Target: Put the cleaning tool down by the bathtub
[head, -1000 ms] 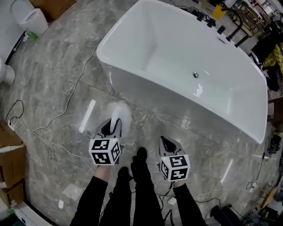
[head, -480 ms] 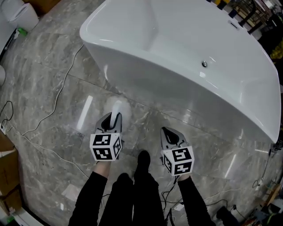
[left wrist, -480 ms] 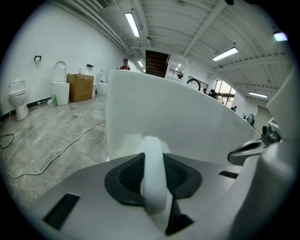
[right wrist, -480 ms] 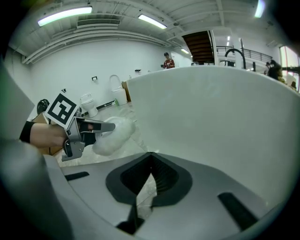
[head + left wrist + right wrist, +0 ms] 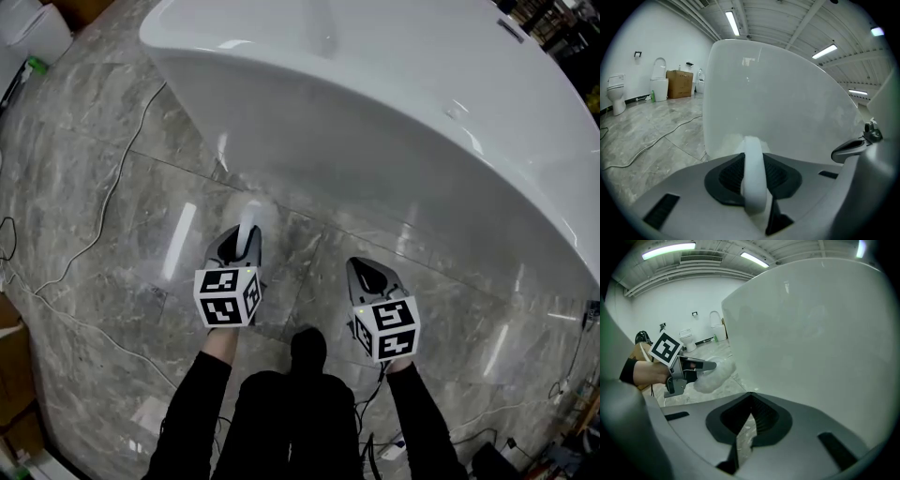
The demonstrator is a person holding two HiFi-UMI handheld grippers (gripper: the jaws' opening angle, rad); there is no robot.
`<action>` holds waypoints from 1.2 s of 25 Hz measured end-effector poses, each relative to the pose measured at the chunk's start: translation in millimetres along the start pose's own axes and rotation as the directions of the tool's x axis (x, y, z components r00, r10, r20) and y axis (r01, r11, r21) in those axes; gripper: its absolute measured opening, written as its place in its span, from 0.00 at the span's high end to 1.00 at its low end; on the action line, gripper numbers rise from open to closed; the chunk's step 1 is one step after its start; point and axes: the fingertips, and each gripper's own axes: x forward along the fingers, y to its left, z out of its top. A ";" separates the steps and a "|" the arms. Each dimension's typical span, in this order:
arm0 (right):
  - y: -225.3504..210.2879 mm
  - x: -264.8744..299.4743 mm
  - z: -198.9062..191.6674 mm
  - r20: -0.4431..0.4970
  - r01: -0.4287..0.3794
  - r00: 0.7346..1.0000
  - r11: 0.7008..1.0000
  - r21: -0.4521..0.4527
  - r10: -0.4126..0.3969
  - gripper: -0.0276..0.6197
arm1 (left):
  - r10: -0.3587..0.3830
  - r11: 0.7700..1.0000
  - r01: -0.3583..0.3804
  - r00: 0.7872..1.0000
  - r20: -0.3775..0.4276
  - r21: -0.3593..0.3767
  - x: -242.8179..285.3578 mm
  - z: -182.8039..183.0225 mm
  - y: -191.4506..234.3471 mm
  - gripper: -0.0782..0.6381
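Note:
The white bathtub [image 5: 394, 122] fills the top of the head view, its outer wall just ahead of both grippers. My left gripper [image 5: 240, 246] is shut on the white handle [image 5: 754, 180] of the cleaning tool. The tool's fluffy white head [image 5: 253, 216] sticks out past the jaws, above the grey marble floor and close to the foot of the tub wall [image 5: 778, 103]. The right gripper view shows that fluffy head [image 5: 716, 373] from the side, next to the tub [image 5: 825, 333]. My right gripper [image 5: 366, 274] hangs to the right, shut, with nothing in it.
Thin cables [image 5: 108, 211] trail over the floor at the left. A toilet [image 5: 616, 91] and a cardboard box [image 5: 679, 83] stand by the far wall. The person's dark legs and shoe [image 5: 307, 349] are between the grippers.
The person has stepped closer, so the tub now looms larger and nearer. Both grippers have come closer to the tub wall. The left gripper still holds the tool.

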 end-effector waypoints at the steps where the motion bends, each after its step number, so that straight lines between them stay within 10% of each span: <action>1: -2.7 5.8 -3.8 0.000 0.000 1.000 1.000 -0.006 0.000 0.96 | 0.004 1.000 -0.004 1.000 -0.002 -0.001 6.4 -6.1 2.6 0.75; 30: -33.8 109.5 -76.2 -0.004 0.003 1.000 0.999 -0.038 -0.004 0.96 | 0.068 0.998 -0.067 0.995 -0.075 0.011 130.3 -119.9 60.1 0.75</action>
